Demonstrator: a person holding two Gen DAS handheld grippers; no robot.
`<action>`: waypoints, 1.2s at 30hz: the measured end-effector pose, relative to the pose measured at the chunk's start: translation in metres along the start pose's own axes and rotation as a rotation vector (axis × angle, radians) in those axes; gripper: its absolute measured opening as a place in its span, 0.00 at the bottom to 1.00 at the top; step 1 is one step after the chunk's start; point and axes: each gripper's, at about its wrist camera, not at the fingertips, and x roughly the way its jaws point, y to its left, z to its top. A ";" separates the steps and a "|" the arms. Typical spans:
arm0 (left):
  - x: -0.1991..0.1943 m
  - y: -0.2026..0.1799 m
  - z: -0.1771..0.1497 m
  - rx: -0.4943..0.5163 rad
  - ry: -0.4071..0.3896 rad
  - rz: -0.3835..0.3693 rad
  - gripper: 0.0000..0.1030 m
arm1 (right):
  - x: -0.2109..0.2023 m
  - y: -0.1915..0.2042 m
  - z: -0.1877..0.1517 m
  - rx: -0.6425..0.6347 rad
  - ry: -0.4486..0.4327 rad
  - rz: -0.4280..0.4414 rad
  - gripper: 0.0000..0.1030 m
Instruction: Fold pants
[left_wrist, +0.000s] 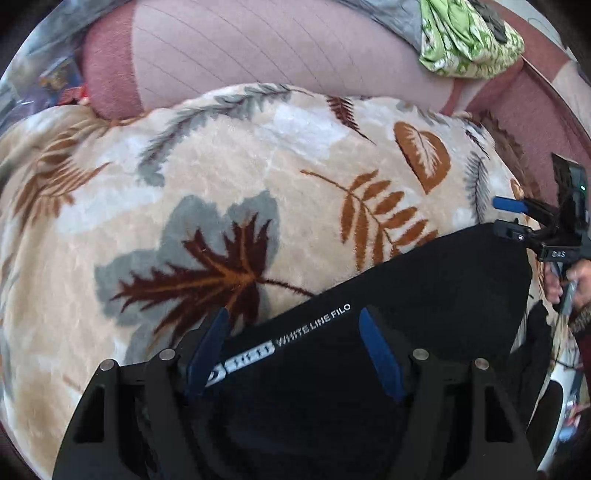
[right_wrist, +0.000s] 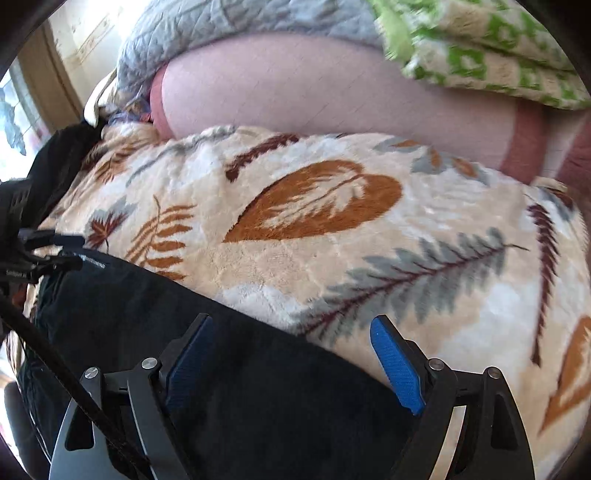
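Both hand-held grippers, left (left_wrist: 291, 354) and right (right_wrist: 291, 363), spread over the black pants (left_wrist: 424, 280) on the bed's blanket (left_wrist: 221, 166) — I should pinch the top edge squarely.

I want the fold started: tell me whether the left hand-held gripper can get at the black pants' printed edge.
Probably yes: the left hand-held gripper, open, already straddles the black pants at that edge; nothing blocks it.

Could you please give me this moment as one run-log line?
pants: black pants flat on leaf blanket | left claw: open over printed edge | right claw: open over far edge | fold: not started
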 end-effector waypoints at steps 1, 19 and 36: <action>0.004 0.000 0.001 0.008 0.011 -0.010 0.71 | 0.006 0.000 0.001 -0.013 0.014 0.014 0.87; 0.003 -0.031 -0.007 0.145 0.032 0.032 0.04 | 0.030 0.050 -0.012 -0.197 0.091 0.044 0.06; -0.130 -0.072 -0.107 0.032 -0.217 0.032 0.06 | -0.111 0.102 -0.065 -0.135 -0.065 0.017 0.05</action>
